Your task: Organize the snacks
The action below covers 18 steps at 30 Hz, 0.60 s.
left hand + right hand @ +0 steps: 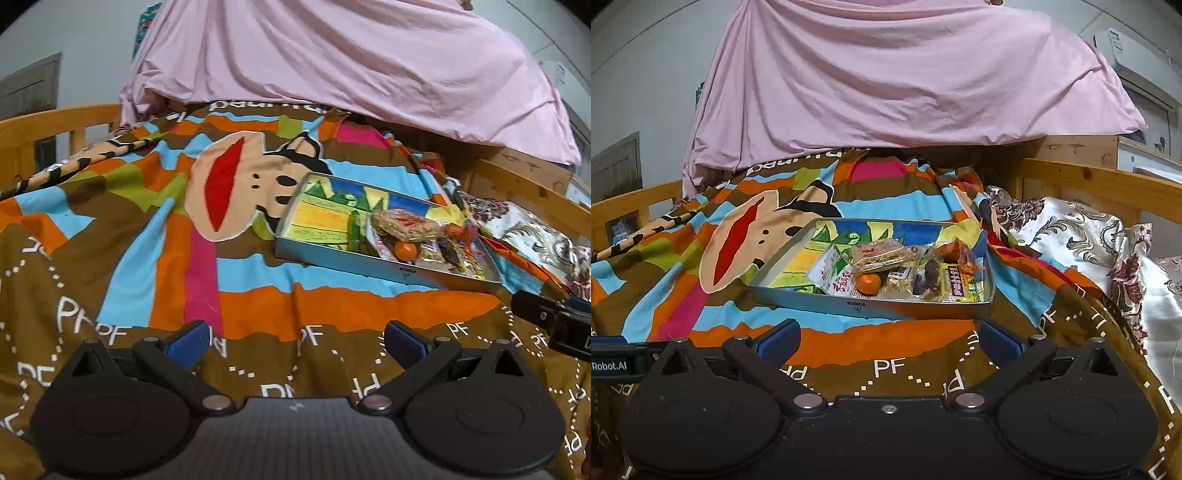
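A shallow metal tin [849, 305] lies on the colourful bedspread; it also shows in the left wrist view [332, 264]. Its right half holds a pile of snacks: a small orange [868, 283], a rice cracker pack [882, 254], a white and red packet [834, 275], a yellow packet [955, 282]. The orange [404, 251] and cracker pack [406, 223] show in the left view too. My right gripper [890, 341] is open and empty, just in front of the tin. My left gripper [297, 345] is open and empty, to the tin's front left.
A pink sheet [905, 74] hangs over the far end of the bed. Wooden bed rails [1100, 184] run along both sides. A floral pillow [1071, 236] lies right of the tin. The right gripper's body shows at the edge of the left view [554, 321].
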Tool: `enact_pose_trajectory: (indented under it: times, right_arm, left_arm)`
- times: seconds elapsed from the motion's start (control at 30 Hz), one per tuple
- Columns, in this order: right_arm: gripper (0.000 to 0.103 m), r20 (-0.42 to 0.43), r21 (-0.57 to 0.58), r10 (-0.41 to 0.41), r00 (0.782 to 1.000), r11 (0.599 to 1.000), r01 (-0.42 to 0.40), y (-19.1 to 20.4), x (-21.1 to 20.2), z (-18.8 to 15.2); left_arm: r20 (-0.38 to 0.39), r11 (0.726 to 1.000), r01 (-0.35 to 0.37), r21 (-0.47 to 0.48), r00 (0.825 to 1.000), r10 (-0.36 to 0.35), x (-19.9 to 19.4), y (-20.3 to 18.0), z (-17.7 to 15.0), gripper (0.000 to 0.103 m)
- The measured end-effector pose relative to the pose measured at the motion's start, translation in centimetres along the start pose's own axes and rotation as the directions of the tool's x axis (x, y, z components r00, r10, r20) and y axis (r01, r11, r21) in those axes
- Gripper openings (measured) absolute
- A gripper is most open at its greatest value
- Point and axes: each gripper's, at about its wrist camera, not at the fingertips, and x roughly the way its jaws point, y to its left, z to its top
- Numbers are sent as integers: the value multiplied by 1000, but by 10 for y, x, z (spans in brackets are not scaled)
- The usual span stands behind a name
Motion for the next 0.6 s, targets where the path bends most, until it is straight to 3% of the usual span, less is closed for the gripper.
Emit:
enact_pose_trajectory:
  times: [0.2, 0.6]
  right_arm:
    - [102, -1, 0, 0, 1000, 1000, 0, 0, 1, -1]
    - [102, -9, -1, 6, 1000, 1000, -6, 3, 1, -3]
  left_arm:
    - [-2, 999, -50, 17, 999, 50, 0, -2, 0, 103]
    - [17, 999, -14, 52, 1000, 14, -3, -7, -3, 103]
